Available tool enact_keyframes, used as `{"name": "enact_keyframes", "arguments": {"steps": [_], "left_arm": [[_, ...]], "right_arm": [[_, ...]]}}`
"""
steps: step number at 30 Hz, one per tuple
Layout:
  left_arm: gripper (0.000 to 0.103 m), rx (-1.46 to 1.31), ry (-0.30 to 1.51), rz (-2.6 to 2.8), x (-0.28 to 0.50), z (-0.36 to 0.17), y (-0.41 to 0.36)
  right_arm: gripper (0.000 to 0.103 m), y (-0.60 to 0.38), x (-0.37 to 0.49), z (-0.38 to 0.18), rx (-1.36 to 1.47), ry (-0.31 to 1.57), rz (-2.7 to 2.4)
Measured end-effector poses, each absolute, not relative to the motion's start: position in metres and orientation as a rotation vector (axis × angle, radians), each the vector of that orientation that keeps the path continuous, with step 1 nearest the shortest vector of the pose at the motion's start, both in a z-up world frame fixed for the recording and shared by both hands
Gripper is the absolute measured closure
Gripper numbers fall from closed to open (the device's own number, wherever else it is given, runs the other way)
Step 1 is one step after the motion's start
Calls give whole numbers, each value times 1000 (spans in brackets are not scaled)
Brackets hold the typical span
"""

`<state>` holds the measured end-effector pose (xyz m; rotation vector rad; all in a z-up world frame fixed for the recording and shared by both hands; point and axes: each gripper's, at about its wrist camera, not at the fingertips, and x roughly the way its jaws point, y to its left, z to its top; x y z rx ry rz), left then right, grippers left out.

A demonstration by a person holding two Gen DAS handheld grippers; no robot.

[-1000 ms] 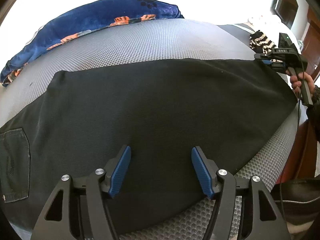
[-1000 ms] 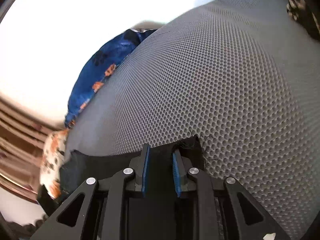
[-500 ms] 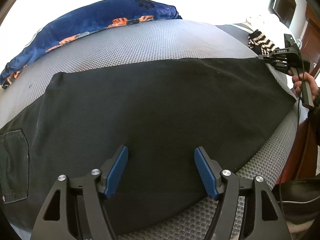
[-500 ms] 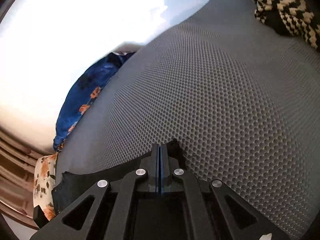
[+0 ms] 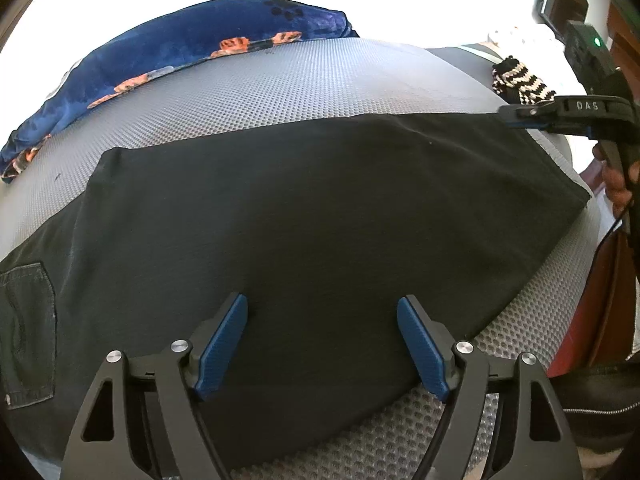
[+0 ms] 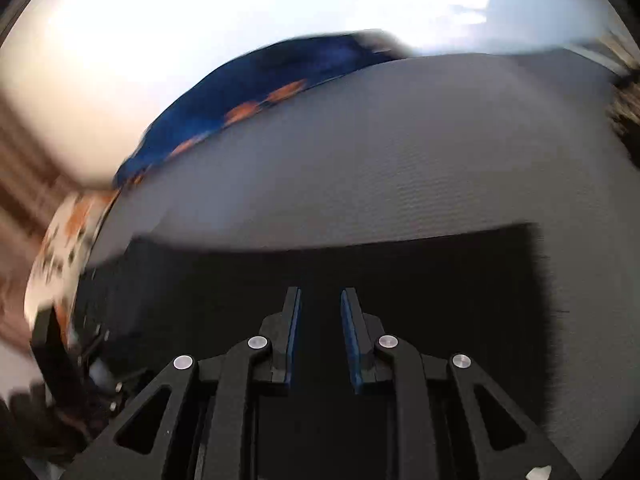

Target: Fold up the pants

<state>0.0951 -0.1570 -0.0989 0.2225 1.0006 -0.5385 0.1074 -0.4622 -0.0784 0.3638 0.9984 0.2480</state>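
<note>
Pants (image 5: 320,208) lie flat beside right tool (image 5: 516,114) lettered "DAS"

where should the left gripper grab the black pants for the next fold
Probably the near hem edge of the black pants, just below the open left gripper. Come from the near side, low over the grey mat: the cloth lies flat, so only its edge gives the jaws something to pinch.

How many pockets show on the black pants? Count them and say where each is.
1. A single patch pocket lies at the far left end of the black pants, seen in the left wrist view. More may be hidden underneath or out of frame.
</note>
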Motion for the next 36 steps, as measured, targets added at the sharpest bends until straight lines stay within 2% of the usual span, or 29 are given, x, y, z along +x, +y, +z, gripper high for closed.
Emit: {"name": "enact_keyframes", "arguments": {"steps": [8,11,13,22,25,28,31,36], "left_arm": [[25,183,1005,-541,87,-99,-139],[25,174,1001,-538,86,-99,-131],[25,161,1000,-537,86,-99,-126],[25,153,986,-539,87,-99,-122],[25,145,991,-532,87,-97,-120],[25,92,988,-516,90,-90,-111],[25,40,967,-478,93,-81,-98],[25,20,972,-442,95,-79,-84]], "right_arm": [[82,-362,133,-92,167,1050,347],[86,-350,137,-105,78,1071,266],[93,-363,137,-108,68,1056,210],[92,-483,116,-114,257,1066,-83],[82,-513,100,-108,319,1070,-164],[81,-523,77,-93,436,1045,-149],[64,-529,43,-85,578,1031,-133],[64,-526,-13,-91,768,1028,-132]]}}
